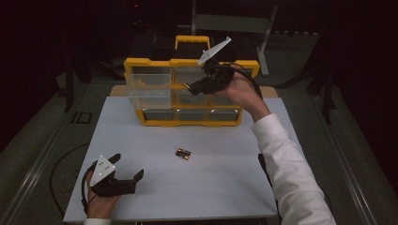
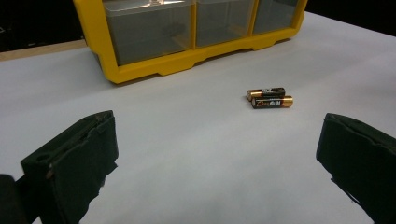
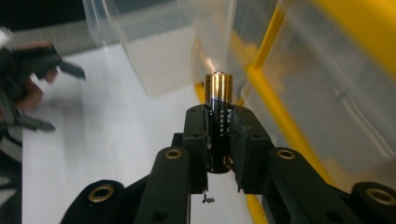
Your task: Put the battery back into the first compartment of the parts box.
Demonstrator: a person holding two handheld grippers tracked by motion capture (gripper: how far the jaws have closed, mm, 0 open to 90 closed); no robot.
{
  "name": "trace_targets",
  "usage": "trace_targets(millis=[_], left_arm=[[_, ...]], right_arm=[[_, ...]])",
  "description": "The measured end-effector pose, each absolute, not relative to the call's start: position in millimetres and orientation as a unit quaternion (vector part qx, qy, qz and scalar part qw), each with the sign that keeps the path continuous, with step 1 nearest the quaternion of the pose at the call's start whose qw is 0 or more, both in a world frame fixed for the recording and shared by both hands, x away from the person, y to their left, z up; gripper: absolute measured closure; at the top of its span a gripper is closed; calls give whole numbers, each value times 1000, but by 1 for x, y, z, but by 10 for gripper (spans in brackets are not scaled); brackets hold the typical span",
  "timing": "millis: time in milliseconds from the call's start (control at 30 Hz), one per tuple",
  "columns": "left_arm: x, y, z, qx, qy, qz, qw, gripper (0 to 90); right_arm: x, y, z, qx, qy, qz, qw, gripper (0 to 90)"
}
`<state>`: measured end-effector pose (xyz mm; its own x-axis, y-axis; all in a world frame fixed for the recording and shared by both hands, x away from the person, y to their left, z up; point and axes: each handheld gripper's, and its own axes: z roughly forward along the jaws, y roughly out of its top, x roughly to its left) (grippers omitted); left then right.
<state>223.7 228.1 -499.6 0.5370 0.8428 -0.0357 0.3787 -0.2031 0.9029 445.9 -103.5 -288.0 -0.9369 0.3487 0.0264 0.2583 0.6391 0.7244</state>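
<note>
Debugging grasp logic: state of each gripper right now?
Left gripper: open, holding nothing.
Right gripper: closed on a battery.

The right gripper [image 1: 195, 86] is raised, jaws clamped; the left gripper [image 1: 126, 168] sits low, jaws spread wide.

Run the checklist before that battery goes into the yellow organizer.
1. Right tongs clamped on the battery: ok.
2. Battery tip clear of the pads: ok.
3. Pulled-out clear drawer of the organizer open to receive: ok.
4. Battery over that drawer: not ok, it is beside it.
5. Left tongs open, parked on the table: ok.
6. Two batteries left lying on the table: ok.
</note>
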Motion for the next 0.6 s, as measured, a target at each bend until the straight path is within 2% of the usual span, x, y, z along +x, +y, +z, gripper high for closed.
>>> trace_targets(millis=[467, 600], left_arm=[[224, 228, -500, 736, 416, 242, 476, 0], [224, 229, -500, 736, 414, 243, 477, 0]], right_arm=[[448, -76, -260, 171, 870, 460, 45, 768], [447, -58, -254, 172, 861, 476, 37, 766]])
